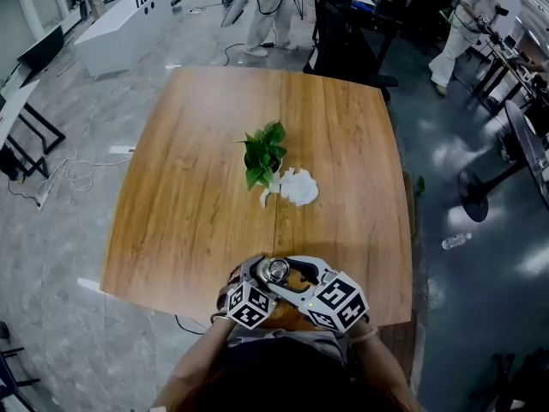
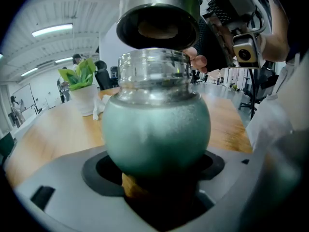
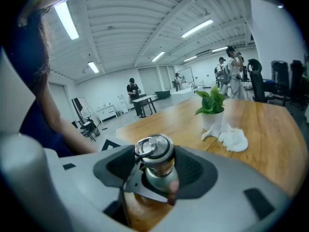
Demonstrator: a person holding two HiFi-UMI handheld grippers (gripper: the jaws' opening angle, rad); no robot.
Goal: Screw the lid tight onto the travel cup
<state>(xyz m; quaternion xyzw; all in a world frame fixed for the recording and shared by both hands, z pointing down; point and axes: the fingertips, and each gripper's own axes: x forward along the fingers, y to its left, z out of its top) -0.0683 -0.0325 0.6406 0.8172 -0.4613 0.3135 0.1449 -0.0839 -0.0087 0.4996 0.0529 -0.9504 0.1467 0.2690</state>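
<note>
Your wooden table (image 1: pixel 189 196) stands in a busy workshop, with a potted plant (image 1: pixel 263 154) beyond the fingers. The left gripper (image 2: pixel 154 182) has its fingers clamped on the travel cup (image 2: pixel 157 129), and the right gripper (image 3: pixel 157 180) has its fingers clamped on the lid (image 3: pixel 154 151). Only the left gripper view shows the lid right above the cup's neck.

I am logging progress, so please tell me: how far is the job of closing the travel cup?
Done: the left gripper holds the travel cup, the right gripper holds the lid. In hand: the lid hangs tilted just above the clear neck, underside showing. Remaining: seat it and screw it tight.
</note>
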